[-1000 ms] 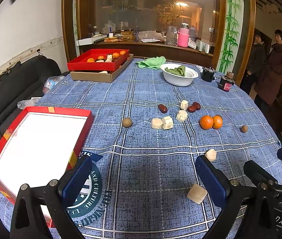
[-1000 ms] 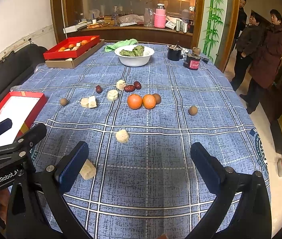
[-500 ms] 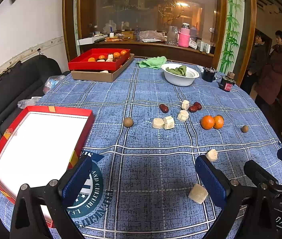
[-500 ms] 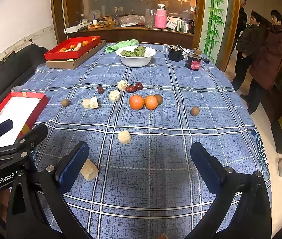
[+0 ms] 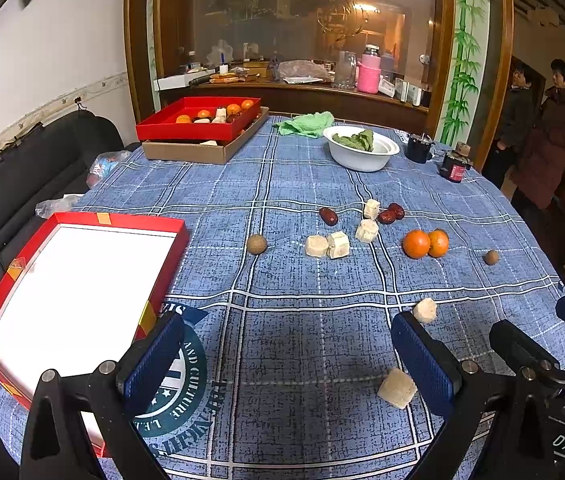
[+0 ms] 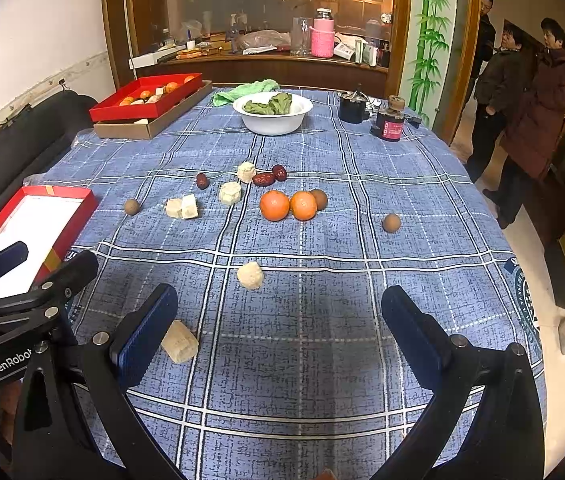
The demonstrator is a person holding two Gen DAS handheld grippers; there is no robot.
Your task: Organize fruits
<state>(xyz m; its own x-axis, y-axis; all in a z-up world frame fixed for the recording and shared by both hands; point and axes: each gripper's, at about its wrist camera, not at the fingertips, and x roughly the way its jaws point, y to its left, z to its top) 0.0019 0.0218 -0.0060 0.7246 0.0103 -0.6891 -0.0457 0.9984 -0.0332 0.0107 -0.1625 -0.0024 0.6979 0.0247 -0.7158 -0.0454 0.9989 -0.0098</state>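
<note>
We hold the left tool (image 5: 296,354) above the near edge of the tabletop (image 5: 282,184), its fingers wide apart with nothing between them. We hold the right tool (image 6: 278,330) just beside it, fingers likewise wide apart and gripping nothing. The empty red box (image 5: 178,232) lies at the near left corner. The fruits lie loose on the blue plaid cloth: two oranges (image 6: 287,205) touching each other at centre, three red dates (image 6: 264,179) behind them, and pale cubes (image 6: 181,207) to their left. One brown round fruit (image 6: 391,223) sits apart to the right, another (image 6: 131,206) to the left. Two further cubes (image 6: 179,342) lie near the left finger of the right tool. A second red box (image 6: 146,94), holding fruit, stands at the far left.
</note>
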